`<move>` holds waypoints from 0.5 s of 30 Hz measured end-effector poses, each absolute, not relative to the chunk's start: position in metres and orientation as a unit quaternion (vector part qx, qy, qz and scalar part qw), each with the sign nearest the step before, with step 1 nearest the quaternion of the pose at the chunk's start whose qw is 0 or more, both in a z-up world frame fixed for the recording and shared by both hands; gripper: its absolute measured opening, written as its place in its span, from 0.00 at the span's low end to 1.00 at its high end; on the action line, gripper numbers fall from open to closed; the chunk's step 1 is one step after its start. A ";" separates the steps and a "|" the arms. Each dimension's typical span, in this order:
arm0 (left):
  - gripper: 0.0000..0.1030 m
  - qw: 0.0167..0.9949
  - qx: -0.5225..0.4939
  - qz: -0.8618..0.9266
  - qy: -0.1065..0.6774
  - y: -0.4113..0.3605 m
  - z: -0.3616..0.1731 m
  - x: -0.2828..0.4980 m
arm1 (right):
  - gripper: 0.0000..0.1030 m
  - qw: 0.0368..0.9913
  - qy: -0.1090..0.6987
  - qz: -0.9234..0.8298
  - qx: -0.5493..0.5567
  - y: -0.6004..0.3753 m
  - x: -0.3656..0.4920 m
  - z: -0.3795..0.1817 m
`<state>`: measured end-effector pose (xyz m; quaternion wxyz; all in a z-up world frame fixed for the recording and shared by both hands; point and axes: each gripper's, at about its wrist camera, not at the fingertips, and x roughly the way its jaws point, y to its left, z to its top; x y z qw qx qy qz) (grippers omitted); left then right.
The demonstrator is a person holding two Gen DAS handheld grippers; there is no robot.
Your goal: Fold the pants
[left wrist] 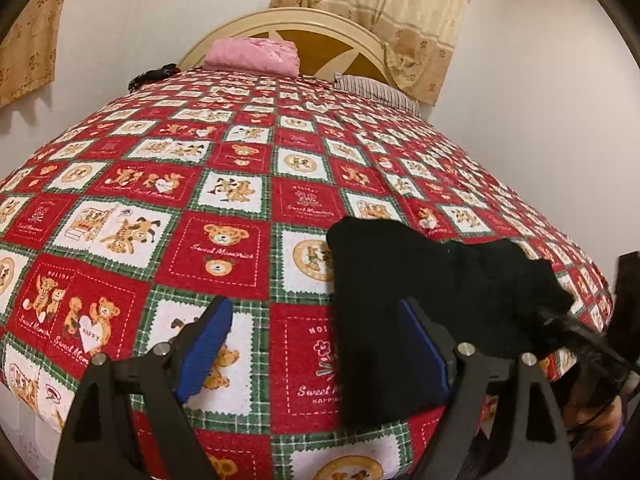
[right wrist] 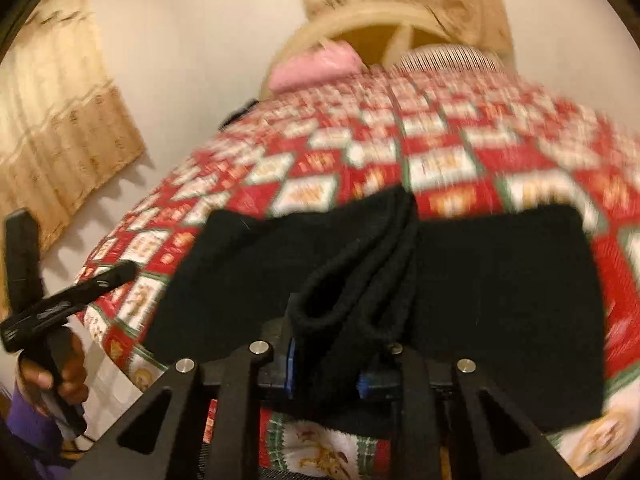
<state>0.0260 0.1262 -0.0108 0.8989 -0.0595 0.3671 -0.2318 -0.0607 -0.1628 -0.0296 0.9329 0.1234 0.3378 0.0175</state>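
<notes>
Black pants (left wrist: 440, 280) lie bunched on the near right part of a red, white and green teddy-bear quilt (left wrist: 224, 240). My left gripper (left wrist: 316, 346) stands open over the quilt. Its left blue pad (left wrist: 208, 344) is above bare quilt and its right one is at the pants' left edge, with nothing between them. In the blurred right wrist view the pants (right wrist: 500, 280) spread across the quilt (right wrist: 440, 160). A thick rolled fold (right wrist: 360, 280) of them runs down into my right gripper (right wrist: 326, 372), which is shut on it.
A pink folded cloth (left wrist: 252, 54) and a striped pillow (left wrist: 376, 92) lie by the cream headboard (left wrist: 320, 40). Curtains (left wrist: 380, 0) hang on the white wall. A small dark object (left wrist: 152, 74) sits at the far left edge. A hand (right wrist: 68, 380) shows beyond the bed's near corner.
</notes>
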 end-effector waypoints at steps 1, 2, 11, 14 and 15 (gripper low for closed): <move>0.84 0.900 -0.060 -0.231 0.365 0.126 -0.009 0.027 | 0.19 0.943 0.316 0.018 0.106 -0.165 -0.067 -0.015; 0.84 0.901 -0.059 -0.231 0.363 0.126 -0.008 0.027 | 0.19 0.949 0.301 0.015 0.094 -0.169 -0.075 -0.004; 0.84 0.894 -0.047 -0.253 0.367 0.099 -0.010 0.031 | 0.19 0.935 0.328 -0.057 0.124 -0.244 -0.123 -0.023; 0.84 0.891 -0.030 -0.263 0.369 0.086 -0.011 0.028 | 0.21 0.923 0.333 -0.047 0.187 -0.264 -0.128 -0.056; 0.84 0.892 -0.024 -0.263 0.368 0.084 -0.011 0.027 | 0.22 0.921 0.328 -0.038 0.206 -0.268 -0.129 -0.053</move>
